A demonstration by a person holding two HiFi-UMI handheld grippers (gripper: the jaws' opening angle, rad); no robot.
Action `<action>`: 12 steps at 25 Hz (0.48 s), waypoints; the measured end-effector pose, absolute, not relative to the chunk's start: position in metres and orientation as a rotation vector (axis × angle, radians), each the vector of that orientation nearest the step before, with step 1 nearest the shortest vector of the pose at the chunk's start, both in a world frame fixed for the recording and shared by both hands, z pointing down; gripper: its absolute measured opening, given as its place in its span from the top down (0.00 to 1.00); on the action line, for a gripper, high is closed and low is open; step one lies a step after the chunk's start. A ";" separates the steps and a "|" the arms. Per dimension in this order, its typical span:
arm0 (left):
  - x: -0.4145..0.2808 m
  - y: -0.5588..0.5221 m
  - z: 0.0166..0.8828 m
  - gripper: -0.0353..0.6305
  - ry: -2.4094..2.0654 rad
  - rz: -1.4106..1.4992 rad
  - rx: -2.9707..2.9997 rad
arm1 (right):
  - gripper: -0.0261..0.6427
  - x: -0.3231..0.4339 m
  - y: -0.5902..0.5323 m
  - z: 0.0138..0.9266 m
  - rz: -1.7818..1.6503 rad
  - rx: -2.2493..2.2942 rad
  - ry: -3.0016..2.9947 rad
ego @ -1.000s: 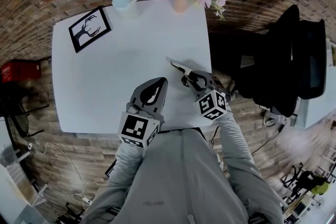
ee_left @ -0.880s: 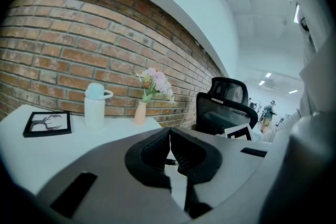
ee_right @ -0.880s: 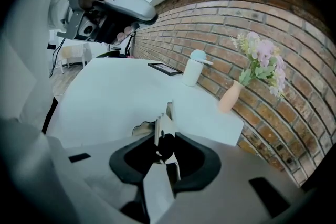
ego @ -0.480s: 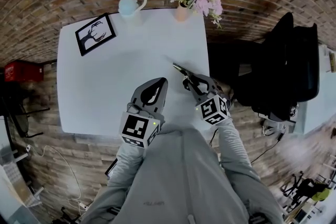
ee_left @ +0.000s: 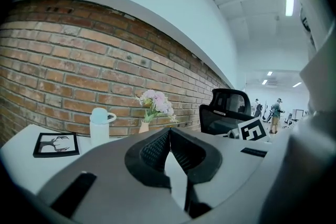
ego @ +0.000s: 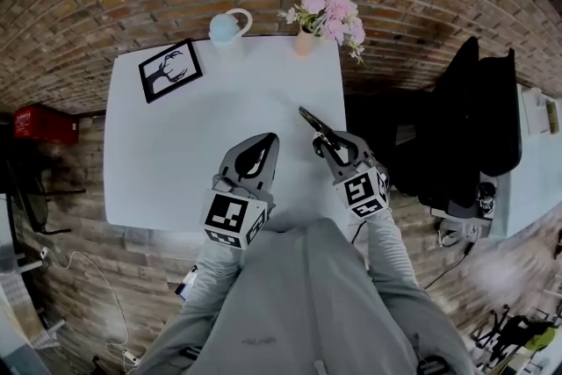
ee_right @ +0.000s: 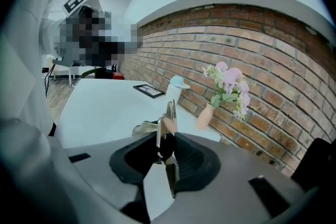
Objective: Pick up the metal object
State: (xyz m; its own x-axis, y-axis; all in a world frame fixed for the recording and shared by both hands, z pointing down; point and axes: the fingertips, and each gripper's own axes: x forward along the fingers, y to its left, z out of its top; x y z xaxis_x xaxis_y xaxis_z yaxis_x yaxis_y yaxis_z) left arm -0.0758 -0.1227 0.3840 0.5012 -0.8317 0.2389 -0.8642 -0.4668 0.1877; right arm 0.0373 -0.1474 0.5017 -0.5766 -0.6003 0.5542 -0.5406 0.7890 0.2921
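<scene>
Right gripper view | right hand-held gripper (ee_right: 164,138) pinching thin shiny metal object (ee_right: 171,109) (ribbed pads (ee_right: 188,157))

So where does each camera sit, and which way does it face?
Head view: on the head, steeply down at the white table; left gripper, right gripper, sleeves show.
Left gripper view: on the left gripper, toward the brick wall; shut fingers show.
Right gripper view: on the right gripper, toward that wall; fingers grip the metal object.
Shared: the flowers.
</scene>
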 end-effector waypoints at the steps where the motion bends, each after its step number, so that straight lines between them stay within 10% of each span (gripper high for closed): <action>1: -0.077 -0.122 0.382 0.91 -1.440 0.162 2.467 | 0.81 0.038 -0.148 0.494 -0.119 0.857 -2.339; 12: -0.086 -0.107 0.368 0.91 -1.530 0.161 2.461 | 0.81 0.040 -0.149 0.416 -0.075 1.025 -2.552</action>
